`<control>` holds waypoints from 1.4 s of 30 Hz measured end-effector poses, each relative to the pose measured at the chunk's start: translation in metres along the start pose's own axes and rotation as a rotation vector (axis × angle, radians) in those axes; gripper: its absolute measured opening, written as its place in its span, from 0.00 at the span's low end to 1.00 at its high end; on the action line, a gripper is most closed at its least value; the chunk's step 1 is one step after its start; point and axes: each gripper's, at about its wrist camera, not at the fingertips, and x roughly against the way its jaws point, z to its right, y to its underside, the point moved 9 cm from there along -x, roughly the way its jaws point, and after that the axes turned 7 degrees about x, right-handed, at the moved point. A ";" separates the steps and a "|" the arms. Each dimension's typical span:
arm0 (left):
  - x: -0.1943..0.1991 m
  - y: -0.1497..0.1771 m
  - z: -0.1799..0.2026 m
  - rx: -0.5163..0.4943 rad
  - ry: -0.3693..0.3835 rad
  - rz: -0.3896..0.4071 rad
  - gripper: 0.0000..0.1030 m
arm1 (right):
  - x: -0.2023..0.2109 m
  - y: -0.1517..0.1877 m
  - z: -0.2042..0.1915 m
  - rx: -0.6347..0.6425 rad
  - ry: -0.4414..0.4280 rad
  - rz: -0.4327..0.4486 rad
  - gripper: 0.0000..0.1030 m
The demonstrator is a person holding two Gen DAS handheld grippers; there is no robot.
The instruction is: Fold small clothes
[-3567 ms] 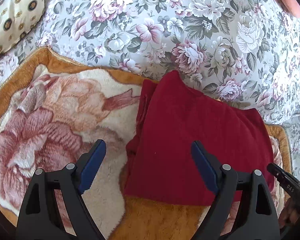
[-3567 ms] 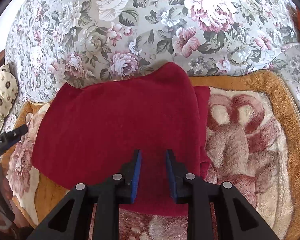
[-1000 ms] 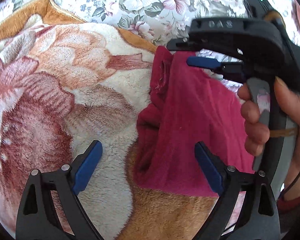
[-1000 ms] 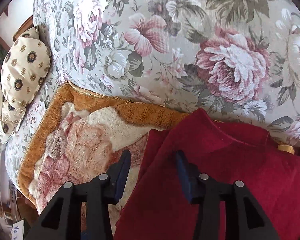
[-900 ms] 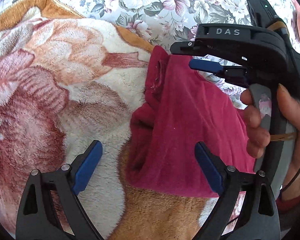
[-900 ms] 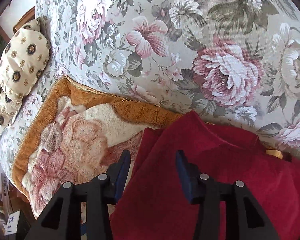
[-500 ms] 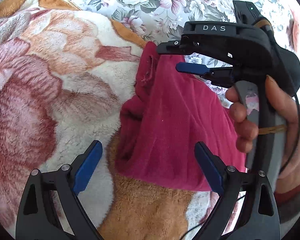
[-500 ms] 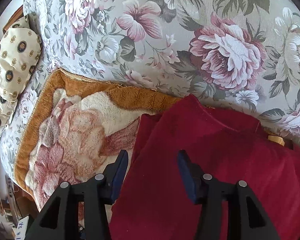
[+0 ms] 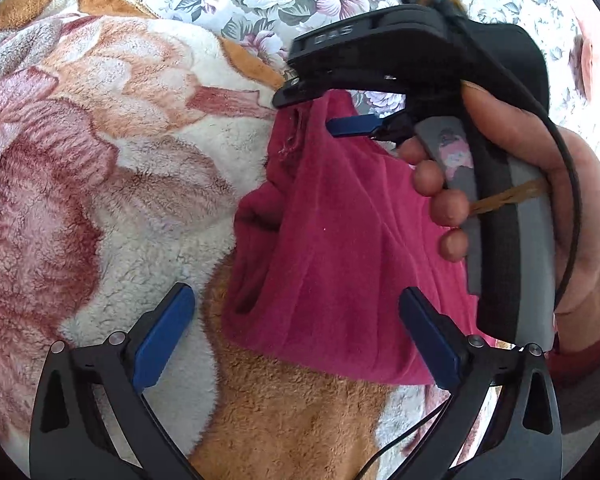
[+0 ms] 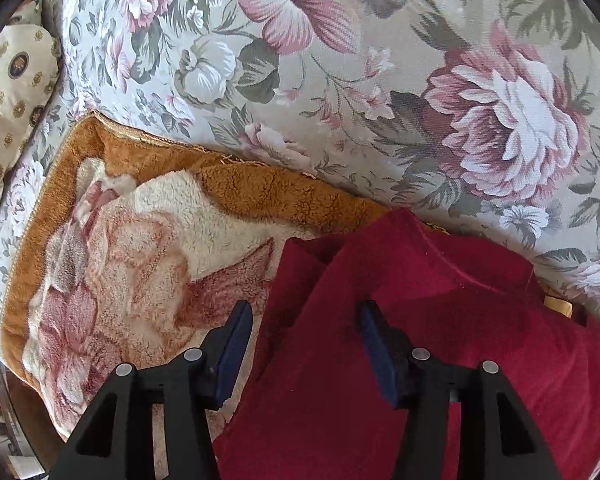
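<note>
So the folded dark red fleece garment [image 9: 340,248] is lying on a fluffy orange-bordered plush blanket with a pink flower print [image 9: 100,152], which sits on a grey floral-print sofa cover [image 10: 340,80]. Its layered edge faces the bare blanket, with a loose fold bulging out on that side.

The left gripper [image 9: 296,336] hangs over the near corner of the garment with its jaws spread wide; they've just been opening a bit further, and nothing is pinched. 1 blue pad is over the blanket, the other over the red cloth.

The right gripper [image 10: 304,344] is tipped steeply down at the far corner, jaws about halfway apart and just been opening too. The garment's edge runs between the 2 pads, but they don't look pressed on it. In the left wrist view, the upper finger might be brushing the corner; it's blurry, so hard to call. The person's right hand [image 9: 540,216] is wrapped around that gripper's grey handle.

A cream cushion with dark medallion dots [image 10: 12,88] sits off at the sofa's end.
</note>
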 end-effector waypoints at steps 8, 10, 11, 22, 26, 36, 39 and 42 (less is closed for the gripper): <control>-0.019 -0.013 0.006 0.018 0.070 -0.033 0.46 | 0.001 0.004 -0.007 0.136 0.094 0.046 0.27; -0.023 -0.017 0.010 0.059 0.112 -0.054 0.42 | 0.016 0.010 -0.004 0.121 0.057 0.093 0.18; -0.021 -0.017 0.018 0.052 0.133 -0.057 0.33 | 0.029 0.012 0.000 0.103 0.030 0.134 0.16; 0.008 0.038 0.171 -0.312 0.389 -0.095 0.32 | 0.188 0.087 0.121 -0.124 -0.113 0.438 0.14; -0.025 0.070 0.199 -0.370 0.386 -0.179 0.32 | 0.191 0.130 0.180 -0.229 -0.094 0.438 0.14; -0.063 0.108 0.223 -0.497 0.350 -0.285 0.32 | 0.130 0.183 0.263 -0.432 -0.106 0.390 0.14; -0.054 0.113 0.229 -0.524 0.344 -0.280 0.32 | 0.122 0.191 0.271 -0.543 -0.223 0.423 0.18; -0.040 0.109 0.225 -0.548 0.390 -0.268 0.34 | 0.137 0.203 0.273 -0.624 -0.325 0.503 0.45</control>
